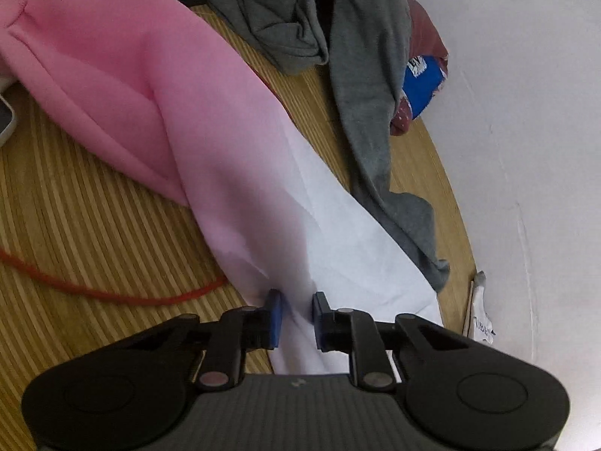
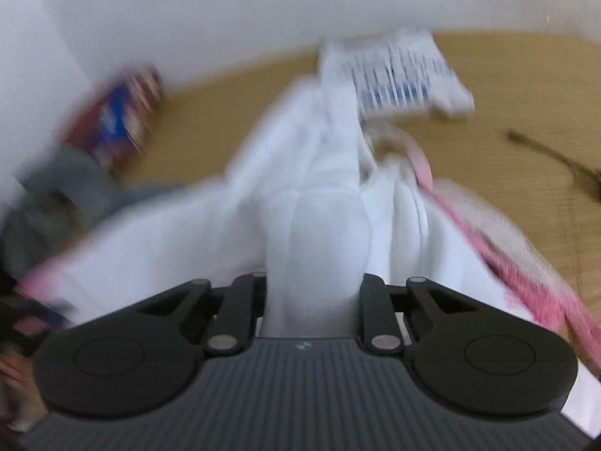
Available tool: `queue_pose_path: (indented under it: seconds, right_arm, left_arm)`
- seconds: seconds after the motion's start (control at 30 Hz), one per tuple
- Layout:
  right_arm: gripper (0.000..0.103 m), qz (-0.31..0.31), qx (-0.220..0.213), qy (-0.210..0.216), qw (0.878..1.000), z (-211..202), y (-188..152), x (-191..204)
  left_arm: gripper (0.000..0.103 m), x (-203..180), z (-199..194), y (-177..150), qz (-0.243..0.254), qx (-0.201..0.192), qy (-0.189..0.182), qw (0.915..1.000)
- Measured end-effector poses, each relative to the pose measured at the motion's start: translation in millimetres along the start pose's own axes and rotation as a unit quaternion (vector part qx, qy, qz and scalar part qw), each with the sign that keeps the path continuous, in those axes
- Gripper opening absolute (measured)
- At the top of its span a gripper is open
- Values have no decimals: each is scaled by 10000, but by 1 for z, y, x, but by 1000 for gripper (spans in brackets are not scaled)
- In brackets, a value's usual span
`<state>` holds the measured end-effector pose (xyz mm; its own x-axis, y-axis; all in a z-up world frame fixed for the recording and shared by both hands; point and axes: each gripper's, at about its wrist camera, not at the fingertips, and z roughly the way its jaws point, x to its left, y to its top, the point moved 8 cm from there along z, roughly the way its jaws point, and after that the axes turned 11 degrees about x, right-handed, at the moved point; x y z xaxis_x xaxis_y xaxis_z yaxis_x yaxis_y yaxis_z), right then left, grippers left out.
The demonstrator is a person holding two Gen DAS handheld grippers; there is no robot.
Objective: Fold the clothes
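A pink garment that fades to white (image 1: 210, 120) lies across the slatted wooden table (image 1: 94, 225). My left gripper (image 1: 296, 314) is shut on its white end, and a bunched fold of cloth runs between the blue pads (image 1: 275, 314). The right wrist view is blurred by motion. There the white cloth of the same garment (image 2: 311, 225) is gathered and rises between the fingers of my right gripper (image 2: 313, 289), which is shut on it. The cloth hides the fingertips. A pink hem and cord (image 2: 488, 248) trail off to the right.
A crumpled grey garment (image 1: 360, 86) lies past the pink one, beside a blue and maroon packet (image 1: 420, 82). A red cord (image 1: 112, 295) crosses the table at left. A white printed label (image 2: 398, 79) lies ahead. The table's curved edge (image 1: 456, 203) meets a white wall.
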<state>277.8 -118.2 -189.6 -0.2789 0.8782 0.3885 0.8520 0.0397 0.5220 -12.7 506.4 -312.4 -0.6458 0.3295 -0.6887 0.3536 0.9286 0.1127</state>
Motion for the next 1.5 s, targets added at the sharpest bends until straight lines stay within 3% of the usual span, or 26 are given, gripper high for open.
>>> queue_pose_path:
  seconds: [0.13,0.23,0.33,0.4,0.57,0.63,0.7,0.83,0.9,0.97,1.07,1.13,1.23,1.3,1.37,1.43,1.5]
  right_arm:
    - [20,437,-1084,576,9915,-77,47,-3]
    - [20,387,-1620,640,9839,-126,77,5]
    - [20,-19,-1884,679,9797,-162,100,24]
    - [20,-227,-2016,781,9761,-184,113,37]
    - [20,-534,-2377,1027,9644,-245,136,74]
    - [9,-692,-3027,1103,9441,-289,139,93]
    - [9,-865,-3669,1151,9190,-335,143,114]
    - [9,-1303,-3953,792,9058,-389,152,164]
    - [9,-1639,-3988,337,9016,-394,147,185]
    - [9,-1471,-3923,436,9070,-403,145,194]
    - [9,-1079,-3996,370,9096,-430,152,197]
    - [9,-834,-4230,239,9020,-460,157,197]
    - [9,-651,-4826,-120,8734,-528,161,203]
    - [9,-614,-5160,-356,8536,-581,157,211]
    - [9,-714,-5506,-741,8284,-636,145,226]
    - [9,-1011,-5888,-1246,7922,-689,124,249]
    - [9,-1217,-6230,-1579,7564,-743,100,273]
  left_arm:
    - [5,-8,-21,13,41,-913,218,9956]
    - [0,-25,-52,19,269,-2023,321,9784]
    - [0,-47,-81,26,626,-2706,316,9601]
    - [0,-56,-99,28,671,-2895,162,9547]
    - [7,-67,-104,18,971,-2374,-440,9656]
    - [16,-70,-92,0,1259,-2012,-483,9702]
    - [21,-72,-79,-18,1545,-1647,-525,9728]
    - [28,-75,-56,-55,2105,-905,-604,9715]
    - [28,-76,-45,-74,2379,-531,-642,9677]
    - [28,-77,-35,-93,2648,-156,-679,9618]
    - [39,-103,-42,-112,3315,-65,-973,9384]
    - [58,-122,-49,-123,3763,-53,-1187,9189]
    - [63,-148,-51,-126,4220,5,-1432,8952]
    - [64,-165,-55,-124,4296,-21,-1670,8875]
    - [68,-183,-55,-129,4304,-35,-1805,8844]
    - [74,-194,-47,-133,4302,-2,-1783,8850]
    - [73,-205,-37,-137,4296,106,-1720,8864]
